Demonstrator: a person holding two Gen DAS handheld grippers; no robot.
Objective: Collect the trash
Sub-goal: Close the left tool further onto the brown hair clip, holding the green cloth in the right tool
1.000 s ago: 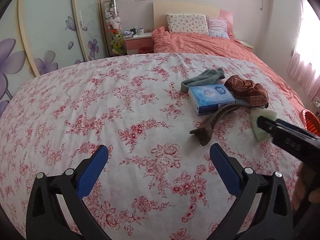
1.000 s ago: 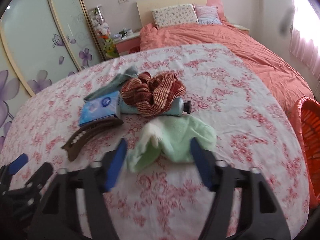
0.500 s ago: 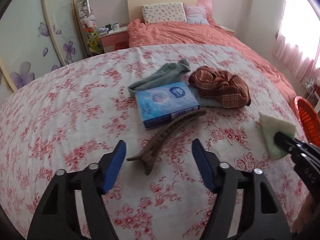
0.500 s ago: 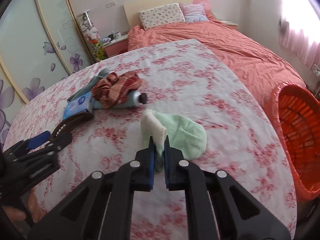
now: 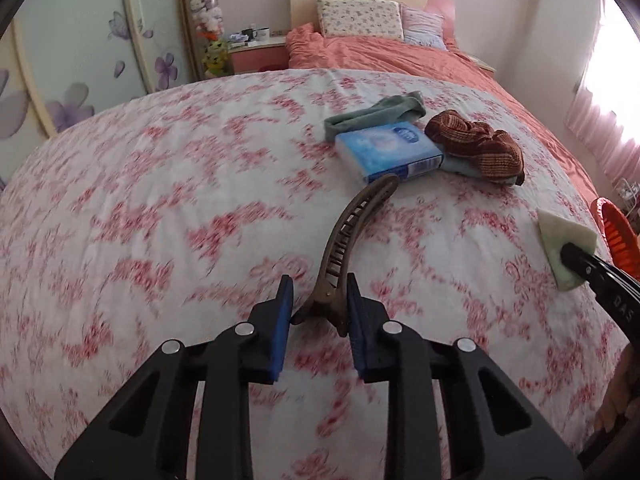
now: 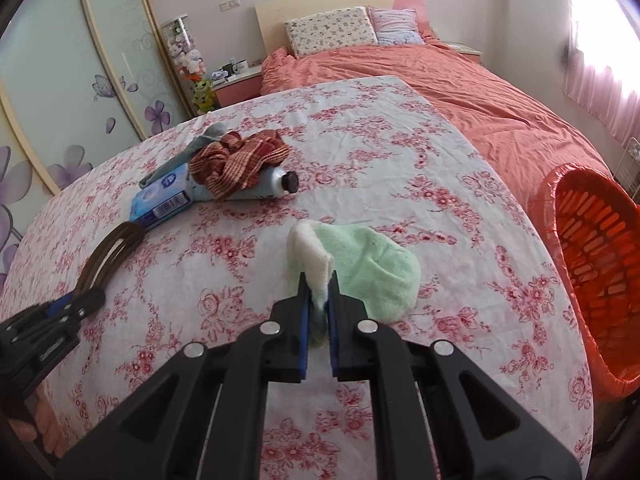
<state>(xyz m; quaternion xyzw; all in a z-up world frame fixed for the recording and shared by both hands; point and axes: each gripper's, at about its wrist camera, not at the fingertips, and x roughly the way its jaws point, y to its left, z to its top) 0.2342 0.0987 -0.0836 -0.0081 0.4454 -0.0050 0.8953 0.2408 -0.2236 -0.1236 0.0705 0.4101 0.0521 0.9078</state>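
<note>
A long brown hair clip [image 5: 352,224] lies on the floral bedspread [image 5: 160,208]. Its near end sits between the blue pads of my left gripper [image 5: 318,292], whose jaws are closing and touch it on both sides. In the right wrist view the left gripper [image 6: 76,304] shows at the left edge with the clip [image 6: 112,252] in it. My right gripper [image 6: 319,280] is shut on the white-lined edge of a light green cloth [image 6: 372,264] that lies on the bedspread. The left wrist view shows the right gripper [image 5: 568,252] pinching that cloth [image 5: 560,236] at the far right.
Behind the clip lie a blue tissue pack [image 5: 388,152], a grey-green sock [image 5: 372,116], a brown checked cloth [image 6: 240,160] and a pale blue tube [image 6: 272,184]. An orange basket [image 6: 592,264] stands off the bed's right edge. Beyond are an orange duvet [image 6: 460,88], pillows and a wardrobe.
My left gripper came forward over the hair clip and its jaws narrowed around the clip's near end. My right gripper shut on the green cloth's edge and shifted sideways, then held still.
</note>
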